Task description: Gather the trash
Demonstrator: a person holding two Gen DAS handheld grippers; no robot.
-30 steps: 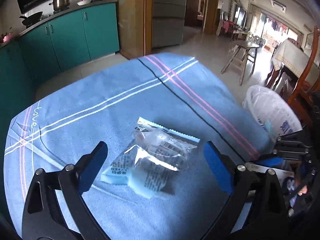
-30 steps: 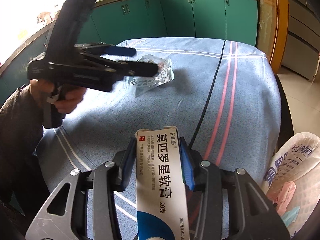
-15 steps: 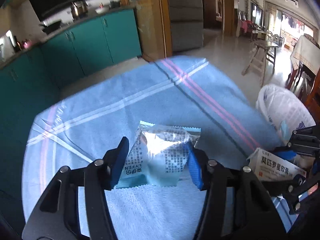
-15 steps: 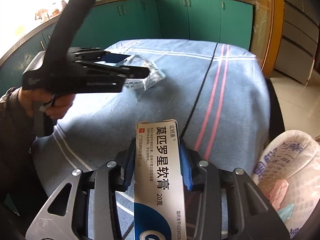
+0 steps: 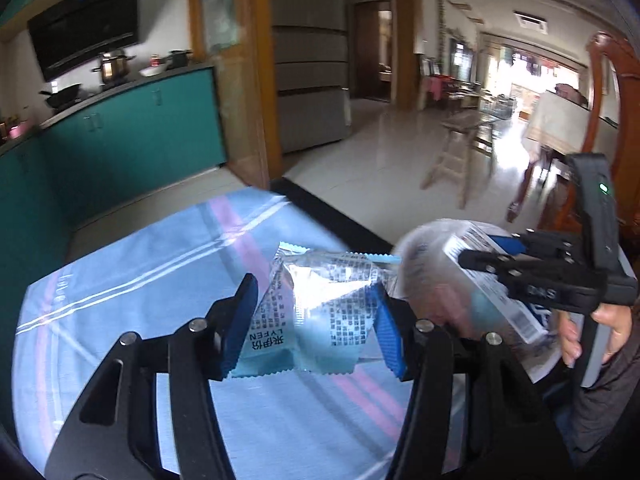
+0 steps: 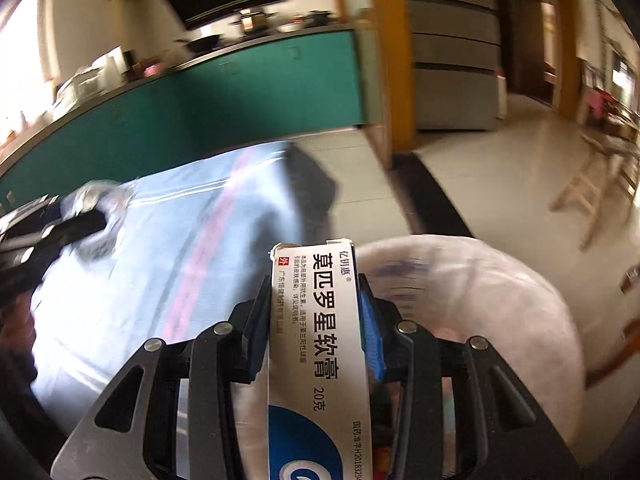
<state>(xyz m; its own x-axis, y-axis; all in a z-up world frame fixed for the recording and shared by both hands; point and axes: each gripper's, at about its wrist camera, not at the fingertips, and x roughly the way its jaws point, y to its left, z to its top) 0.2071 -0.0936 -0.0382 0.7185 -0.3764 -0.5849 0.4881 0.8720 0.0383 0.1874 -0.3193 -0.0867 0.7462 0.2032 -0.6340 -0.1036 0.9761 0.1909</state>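
My left gripper [image 5: 316,320] is shut on a crinkled silver and light-blue snack wrapper [image 5: 316,312] and holds it in the air above the blue tablecloth [image 5: 132,280]. My right gripper [image 6: 316,328] is shut on a white and blue medicine box [image 6: 318,344] and holds it at the rim of the white bag-lined trash bin [image 6: 500,312]. In the left wrist view the right gripper [image 5: 516,264] with the box [image 5: 496,292] is over the bin [image 5: 432,264]. The left gripper with the wrapper shows blurred at the left of the right wrist view [image 6: 72,224].
The table's far edge drops to a tiled floor [image 5: 380,176]. Teal kitchen cabinets [image 5: 132,132] stand behind the table. A wooden stool [image 5: 460,152] and a wooden chair [image 5: 600,120] stand to the right, near the bin.
My left gripper closed on the wrapper, lifted it off the cloth and swung right toward the bin. My right gripper carried the box from over the table to the bin.
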